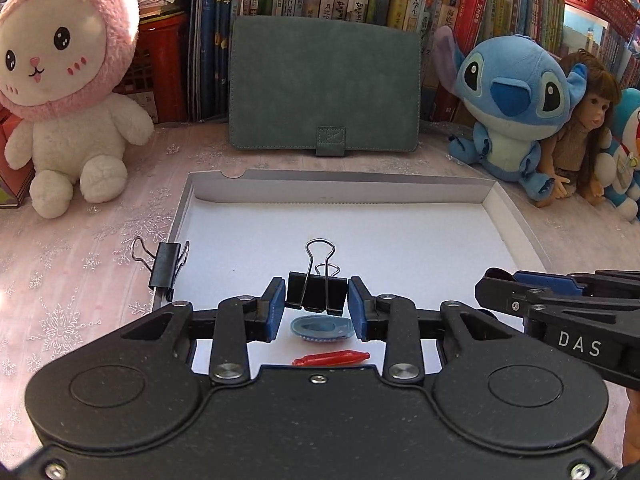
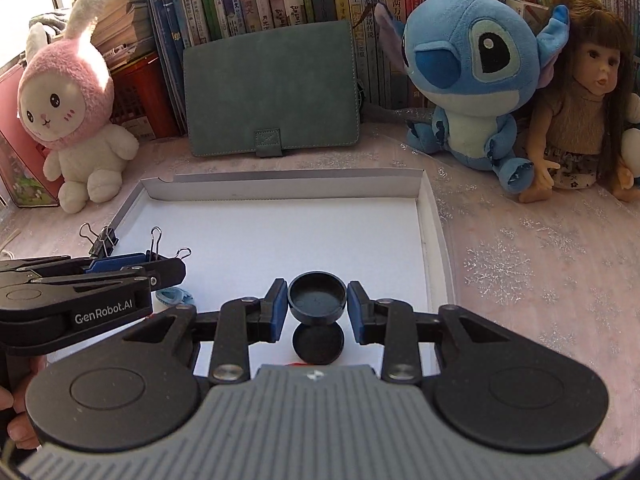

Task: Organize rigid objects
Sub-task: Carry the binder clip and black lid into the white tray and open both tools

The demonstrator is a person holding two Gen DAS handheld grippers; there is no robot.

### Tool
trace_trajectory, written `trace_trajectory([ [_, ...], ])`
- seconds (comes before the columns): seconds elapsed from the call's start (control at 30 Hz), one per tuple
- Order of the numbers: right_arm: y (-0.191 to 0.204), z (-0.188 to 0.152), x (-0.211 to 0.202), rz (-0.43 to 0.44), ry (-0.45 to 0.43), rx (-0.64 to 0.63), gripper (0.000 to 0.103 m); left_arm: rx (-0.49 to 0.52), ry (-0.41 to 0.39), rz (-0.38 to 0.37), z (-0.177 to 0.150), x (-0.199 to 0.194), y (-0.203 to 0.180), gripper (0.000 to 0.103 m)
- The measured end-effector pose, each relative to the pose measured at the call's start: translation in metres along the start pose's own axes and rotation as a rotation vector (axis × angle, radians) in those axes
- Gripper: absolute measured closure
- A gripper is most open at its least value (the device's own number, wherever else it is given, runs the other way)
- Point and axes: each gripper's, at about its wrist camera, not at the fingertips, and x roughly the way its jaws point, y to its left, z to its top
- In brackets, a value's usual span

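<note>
My left gripper (image 1: 317, 300) is shut on a black binder clip (image 1: 316, 290), held just above the floor of a shallow white box lid (image 1: 336, 194). Below it in the lid lie a small light-blue object (image 1: 322, 328) and a red pen-like piece (image 1: 331, 358). A second black binder clip (image 1: 165, 264) sits on the lid's left rim. My right gripper (image 2: 317, 300) is shut on a round black cap (image 2: 317, 295), held over the lid (image 2: 280, 188); a dark round shape (image 2: 318, 344) lies beneath it. The left gripper shows at the left of the right wrist view (image 2: 132, 268).
A green felt case (image 1: 324, 84) stands against a row of books behind the lid. A pink-hooded bunny plush (image 1: 60, 92) sits at the left; a blue Stitch plush (image 1: 516, 104) and a doll (image 1: 588, 128) sit at the right. The desk has a pink snowflake cloth (image 2: 520, 272).
</note>
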Motion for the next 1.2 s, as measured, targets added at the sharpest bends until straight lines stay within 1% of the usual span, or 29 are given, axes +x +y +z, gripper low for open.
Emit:
trace_trajectory([
  [0.47,0.007,0.001,0.028,-0.056,0.049,-0.029,0.065,0.031,0.027,0.025,-0.002,0.016,-0.007,0.071],
  [0.63,0.007,-0.001,0.031,-0.065,0.053,-0.032,0.065,0.016,0.032,0.024,-0.003,0.019,-0.006,0.071],
  [0.83,0.008,-0.002,0.033,-0.071,0.055,-0.034,0.064,0.028,0.024,0.032,-0.004,0.020,-0.009,0.071],
  [1.03,0.011,-0.002,0.034,-0.083,0.045,-0.049,0.061,0.063,0.008,0.052,-0.008,0.021,-0.014,0.070],
  [1.07,0.010,-0.002,0.034,-0.077,0.043,-0.048,0.061,0.064,0.007,0.052,-0.008,0.021,-0.014,0.068],
  [1.1,0.010,-0.002,0.033,-0.072,0.038,-0.045,0.060,0.060,0.008,0.049,-0.008,0.021,-0.014,0.063],
  [1.13,0.009,-0.002,0.032,-0.071,0.031,-0.042,0.051,0.054,0.008,0.048,-0.008,0.020,-0.013,0.061],
  [1.2,0.009,-0.002,0.030,-0.064,0.020,-0.040,0.046,0.045,0.006,0.044,-0.008,0.018,-0.011,0.055],
])
